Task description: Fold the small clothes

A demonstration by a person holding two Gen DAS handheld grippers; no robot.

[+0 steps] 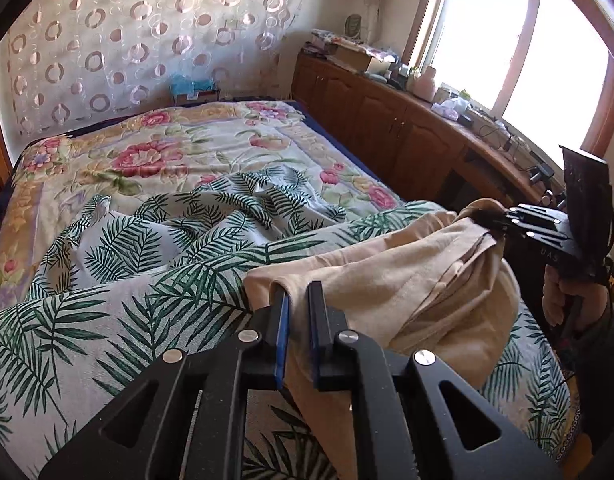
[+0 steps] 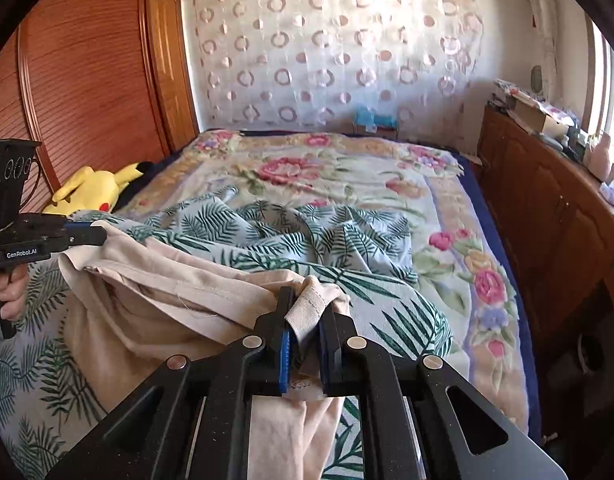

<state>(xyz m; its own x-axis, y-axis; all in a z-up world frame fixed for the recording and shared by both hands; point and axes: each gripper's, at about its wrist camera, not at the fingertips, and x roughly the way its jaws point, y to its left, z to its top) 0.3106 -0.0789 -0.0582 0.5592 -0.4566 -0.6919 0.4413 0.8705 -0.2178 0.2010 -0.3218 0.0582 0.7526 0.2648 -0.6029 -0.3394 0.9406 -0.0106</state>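
A beige garment (image 1: 387,280) hangs between both grippers above the leaf-print sheet (image 1: 127,240). My left gripper (image 1: 299,292) is shut on one edge of it, the cloth pinched between the blue pads. My right gripper (image 2: 307,300) is shut on the opposite hemmed edge of the beige garment (image 2: 155,300), with cloth bunched between its fingers. From the left wrist view the right gripper (image 1: 491,220) shows at the right, a hand on its handle. The right wrist view has the left gripper (image 2: 101,234) at the far left. The garment sags in loose folds between them.
The bed carries a floral blanket (image 2: 347,176) under the crumpled leaf-print sheet (image 2: 307,232). A yellow plush toy (image 2: 93,190) lies by the wooden headboard (image 2: 87,80). A wooden cabinet (image 1: 387,120) with clutter on top runs along the window side.
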